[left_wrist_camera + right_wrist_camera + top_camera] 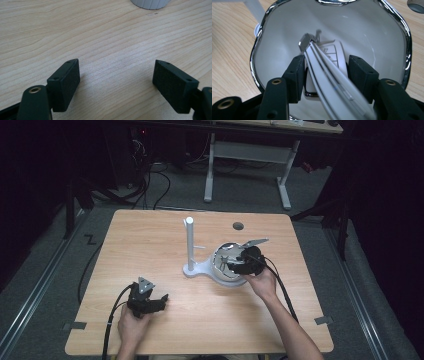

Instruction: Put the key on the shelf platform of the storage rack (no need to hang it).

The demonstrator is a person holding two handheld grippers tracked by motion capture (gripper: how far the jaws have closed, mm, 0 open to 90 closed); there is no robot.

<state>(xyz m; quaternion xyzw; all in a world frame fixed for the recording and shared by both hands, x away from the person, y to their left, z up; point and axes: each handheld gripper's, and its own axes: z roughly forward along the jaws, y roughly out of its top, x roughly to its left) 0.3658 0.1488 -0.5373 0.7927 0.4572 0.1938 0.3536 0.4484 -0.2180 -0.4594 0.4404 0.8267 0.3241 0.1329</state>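
My right tool [324,72] is down inside the chrome-rimmed white dish [387,37], its jaws set either side of the white car key fob [332,53] that lies on the dish floor directly between them. A flat metal strip [329,75] lies across the fob and runs back toward me between the jaws. The jaws look close to the fob's sides, but I cannot tell whether they already press on it, so I treat the grip as unconfirmed.

In the high view the right tool [240,261] sits over the dish [220,276], which forms the base of a white stand with an upright post [189,242] just beyond and to the tool's left.

My left tool [116,80] has its jaws spread wide over bare wood, nothing between them; it rests on the surface [150,235] well apart from the dish, with the stand's white base [150,3] ahead of it.

I judge this as the grasping step on the fob. The next move calls for closing squarely on its long sides, watching that the strip does not wedge the jaws, then lifting straight up clear of the rim.
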